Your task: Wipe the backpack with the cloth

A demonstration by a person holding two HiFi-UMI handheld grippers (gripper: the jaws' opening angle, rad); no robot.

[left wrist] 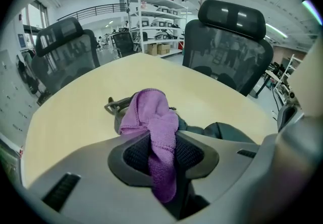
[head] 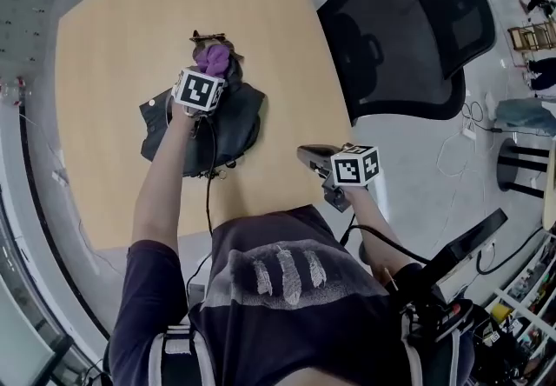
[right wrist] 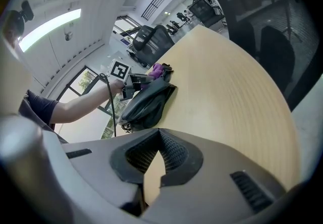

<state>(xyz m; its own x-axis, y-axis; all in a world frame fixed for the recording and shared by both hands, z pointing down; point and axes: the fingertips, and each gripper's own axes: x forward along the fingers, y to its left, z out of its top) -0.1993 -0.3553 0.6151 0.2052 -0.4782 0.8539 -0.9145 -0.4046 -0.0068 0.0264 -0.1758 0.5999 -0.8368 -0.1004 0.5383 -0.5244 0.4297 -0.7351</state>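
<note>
A black backpack lies flat on the light wooden table. My left gripper is over the backpack's far end, shut on a purple cloth. In the left gripper view the cloth is pinched between the jaws and bunches out ahead of them, over the backpack's top handle; more of the backpack shows to the right. My right gripper hovers at the table's right edge, away from the backpack. Its jaws meet at the tips with nothing between them. From there the backpack lies far off to the left.
A black mesh office chair stands close to the table's right edge. More chairs ring the far side. A black cable runs from the left gripper back across the backpack to the person's body. Bare tabletop surrounds the backpack.
</note>
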